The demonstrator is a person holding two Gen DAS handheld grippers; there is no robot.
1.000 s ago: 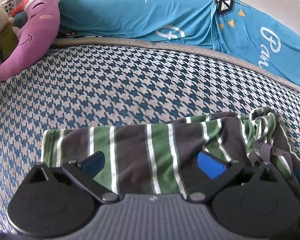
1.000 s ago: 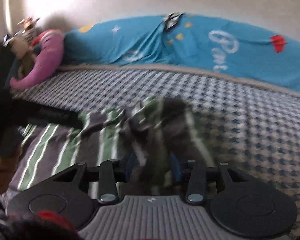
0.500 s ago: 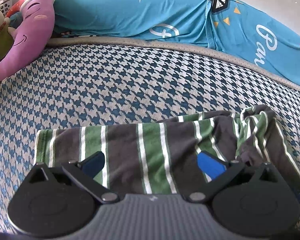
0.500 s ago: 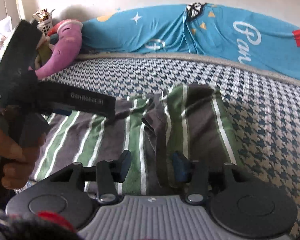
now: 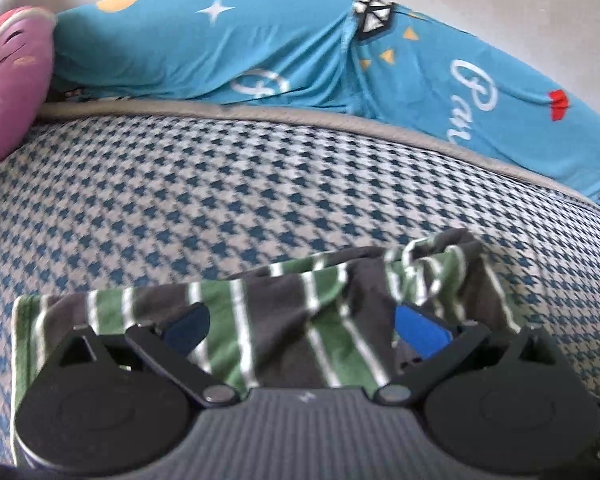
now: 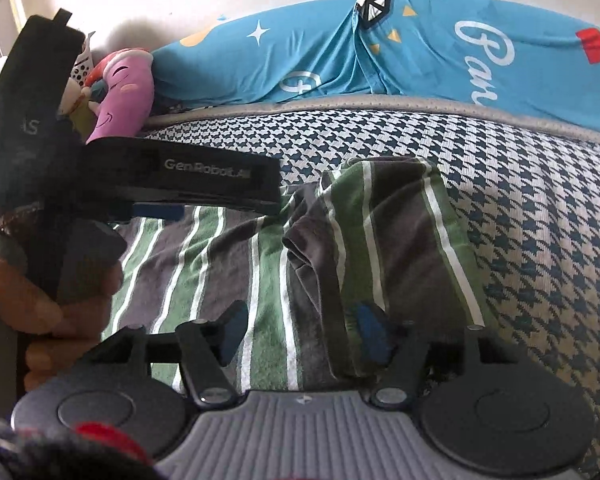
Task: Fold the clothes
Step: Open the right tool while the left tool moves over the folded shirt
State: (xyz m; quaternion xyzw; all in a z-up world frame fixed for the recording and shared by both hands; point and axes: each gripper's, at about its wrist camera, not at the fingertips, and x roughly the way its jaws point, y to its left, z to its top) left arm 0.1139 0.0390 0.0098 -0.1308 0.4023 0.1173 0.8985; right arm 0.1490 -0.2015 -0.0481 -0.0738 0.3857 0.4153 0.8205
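**One side folded, the next fold waits**

In the left wrist view, a purple toy (image 5: 8,80) lies at the upper left. A blue quilt (image 5: 260,52) runs along the top. The striped shirt (image 5: 268,320) lies flat on the checked bed (image 5: 220,192), low in the middle. The left gripper (image 5: 304,324) hangs over it with its jaws wide apart, holding nothing.

In the right wrist view, a hand (image 6: 40,304) holds the left tool at the left edge. The shirt's right part is folded over, right of the middle. The right gripper (image 6: 300,334) is at the bottom, jaws partly apart, gripping nothing.

I think one side is folded. Next, pinch the left edge and fold it inward, keeping it smooth.
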